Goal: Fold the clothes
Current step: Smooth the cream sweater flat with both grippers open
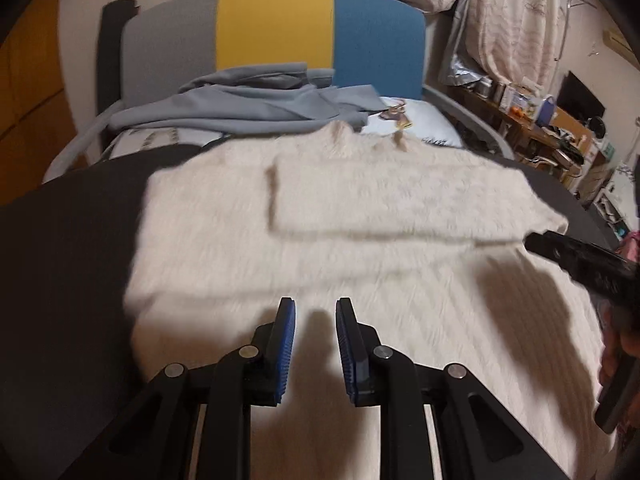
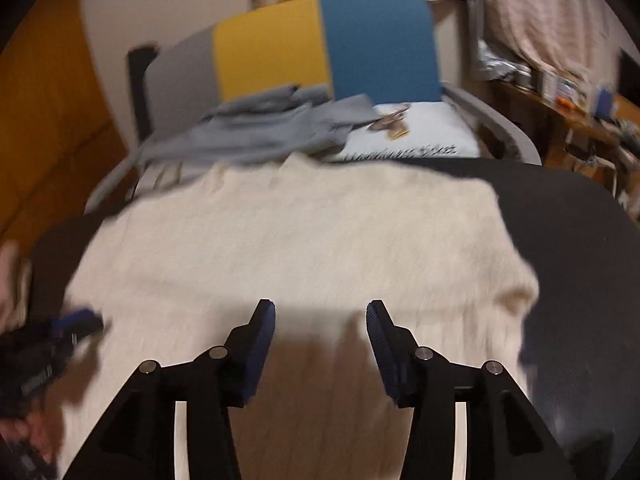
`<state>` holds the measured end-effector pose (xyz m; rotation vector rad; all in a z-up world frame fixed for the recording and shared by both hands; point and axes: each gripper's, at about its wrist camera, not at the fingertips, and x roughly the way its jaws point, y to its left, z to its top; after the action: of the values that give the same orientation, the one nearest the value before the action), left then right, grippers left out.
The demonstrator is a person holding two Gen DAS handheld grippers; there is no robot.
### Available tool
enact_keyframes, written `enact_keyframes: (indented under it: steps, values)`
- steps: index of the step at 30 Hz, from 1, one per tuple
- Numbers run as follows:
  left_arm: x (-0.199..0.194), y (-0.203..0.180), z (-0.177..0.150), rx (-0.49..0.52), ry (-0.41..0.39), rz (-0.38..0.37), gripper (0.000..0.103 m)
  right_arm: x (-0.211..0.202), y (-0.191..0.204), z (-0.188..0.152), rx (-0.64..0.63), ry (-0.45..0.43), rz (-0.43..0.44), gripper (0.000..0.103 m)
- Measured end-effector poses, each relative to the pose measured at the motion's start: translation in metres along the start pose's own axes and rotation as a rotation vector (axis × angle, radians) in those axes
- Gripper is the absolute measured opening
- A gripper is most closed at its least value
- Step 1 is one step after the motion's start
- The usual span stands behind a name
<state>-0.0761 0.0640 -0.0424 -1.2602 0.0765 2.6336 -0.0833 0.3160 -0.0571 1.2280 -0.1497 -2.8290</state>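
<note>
Cream sweater (image 1: pixel 360 240) flat beneath both grippers; fingers (image 1: pixel 286 344) apart, gripping nothing.

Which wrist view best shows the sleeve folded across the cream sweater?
The left wrist view: the folded sleeve lies across the cream sweater with its edges and shadow line clear. In the right wrist view the sweater is motion-blurred, and the sleeve cannot be told apart from the body.

The cream sweater (image 1: pixel 320 216) is fuzzy knit, the worktop (image 2: pixel 580 240) matt dark, the grey garment (image 1: pixel 240 112) smooth cloth, the chair (image 1: pixel 276 28) woven fabric.
</note>
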Motion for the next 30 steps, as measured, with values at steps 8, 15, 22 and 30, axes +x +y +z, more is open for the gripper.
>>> enact_keyframes:
  steps: [8,15,22,30]
  values:
    - [-0.004,0.007,-0.027,0.026,-0.010,0.070,0.021,0.004,0.013,-0.046,-0.014,0.073,-0.068,0.044]
    - [-0.002,0.002,-0.030,0.081,-0.022,0.101,0.022,0.012,0.020,-0.045,-0.030,0.084,-0.146,0.045]
    - [0.000,0.007,-0.030,0.186,-0.028,0.116,0.026,-0.001,0.036,-0.057,0.012,0.076,-0.142,0.047]
    - [-0.021,0.006,-0.041,0.203,-0.010,0.152,0.025,-0.024,0.027,-0.055,0.074,0.050,-0.090,0.051]
